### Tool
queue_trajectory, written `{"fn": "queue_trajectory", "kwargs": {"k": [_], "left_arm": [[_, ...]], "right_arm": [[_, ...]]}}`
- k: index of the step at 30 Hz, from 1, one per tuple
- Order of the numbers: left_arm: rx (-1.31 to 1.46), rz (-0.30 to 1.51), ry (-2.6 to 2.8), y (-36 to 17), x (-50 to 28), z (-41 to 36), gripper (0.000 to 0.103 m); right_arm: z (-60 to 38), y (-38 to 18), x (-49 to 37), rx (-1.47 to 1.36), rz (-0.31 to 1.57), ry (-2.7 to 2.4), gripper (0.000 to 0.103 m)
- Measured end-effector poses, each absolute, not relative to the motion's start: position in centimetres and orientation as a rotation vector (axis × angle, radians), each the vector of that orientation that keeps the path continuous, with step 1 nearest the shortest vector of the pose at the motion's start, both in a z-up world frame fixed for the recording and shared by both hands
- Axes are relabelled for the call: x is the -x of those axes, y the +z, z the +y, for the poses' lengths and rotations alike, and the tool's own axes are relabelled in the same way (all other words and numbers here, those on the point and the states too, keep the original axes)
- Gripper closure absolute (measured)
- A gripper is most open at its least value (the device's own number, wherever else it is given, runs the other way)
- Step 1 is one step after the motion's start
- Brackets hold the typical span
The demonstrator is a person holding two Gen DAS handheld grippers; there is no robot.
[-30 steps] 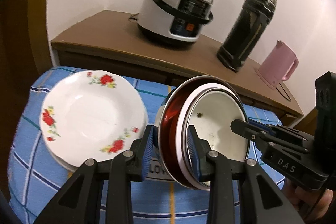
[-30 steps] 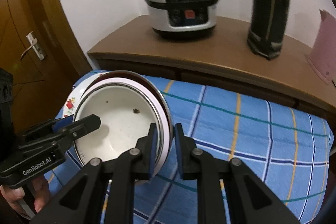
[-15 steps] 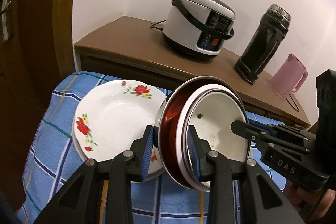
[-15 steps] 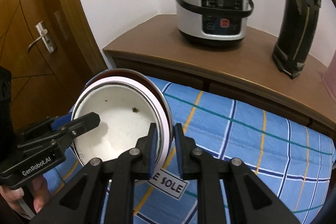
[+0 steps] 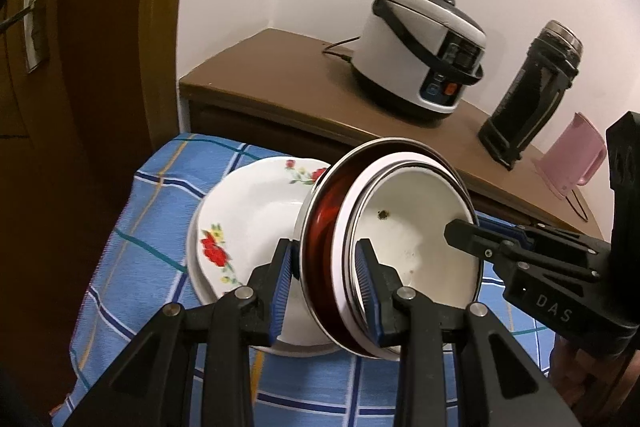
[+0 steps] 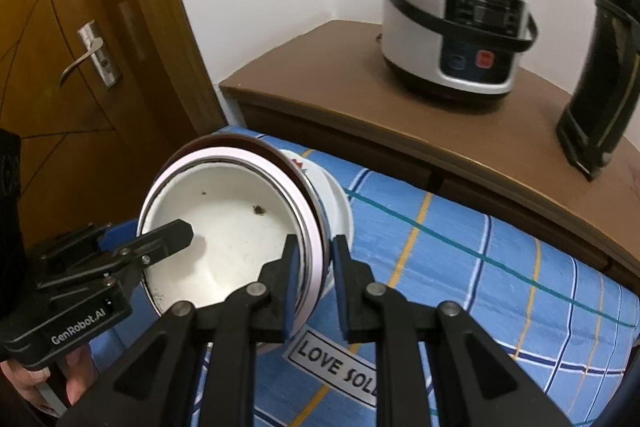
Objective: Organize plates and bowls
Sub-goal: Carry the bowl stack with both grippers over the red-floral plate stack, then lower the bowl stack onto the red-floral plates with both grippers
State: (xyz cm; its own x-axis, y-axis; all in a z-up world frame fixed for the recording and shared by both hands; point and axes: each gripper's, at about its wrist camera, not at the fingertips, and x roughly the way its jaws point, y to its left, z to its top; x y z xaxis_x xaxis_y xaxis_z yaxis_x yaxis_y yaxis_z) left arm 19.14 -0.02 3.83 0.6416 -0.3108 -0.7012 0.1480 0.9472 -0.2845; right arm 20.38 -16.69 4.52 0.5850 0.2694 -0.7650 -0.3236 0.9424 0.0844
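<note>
A blue checked cloth (image 5: 152, 251) covers the desk, with a brown sideboard (image 5: 280, 83) behind it carrying a rice cooker (image 5: 424, 63), a black flask (image 5: 528, 95) and a pink kettle (image 5: 572, 155). On the cloth sits a stack of white flowered plates (image 5: 244, 227). Above and just in front of that stack, a nested set of bowls (image 5: 408, 227) is held off the cloth, tilted on edge: a white inner bowl with a few dark specks, inside a red-lined metal one. The left claw (image 5: 324, 291) clamps the near rim across both walls; the right claw (image 6: 312, 279) pinches the opposite rim, narrow.

The step in hand looks like carrying the bowls over to the plates. Next, both claws would need to level the bowls together, centre them over the top plate and lower evenly before letting go, or the tilted set could slide off.
</note>
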Motion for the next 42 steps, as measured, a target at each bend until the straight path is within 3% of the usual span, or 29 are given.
{"fn": "queue_trajectory", "kwargs": {"k": [24, 42], "left_arm": [[0.239, 0.949, -0.235, 1.8, -21.7, 1.6, 0.069], [0.203, 0.869, -0.227, 1.3, -21.7, 0.8, 0.069]], "right_arm": [[-14.1, 2.4, -24.7, 0.081, 0.99, 0.379, 0.086], [-14.0, 1.9, -24.6, 0.091, 0.956, 0.341, 0.085]]}}
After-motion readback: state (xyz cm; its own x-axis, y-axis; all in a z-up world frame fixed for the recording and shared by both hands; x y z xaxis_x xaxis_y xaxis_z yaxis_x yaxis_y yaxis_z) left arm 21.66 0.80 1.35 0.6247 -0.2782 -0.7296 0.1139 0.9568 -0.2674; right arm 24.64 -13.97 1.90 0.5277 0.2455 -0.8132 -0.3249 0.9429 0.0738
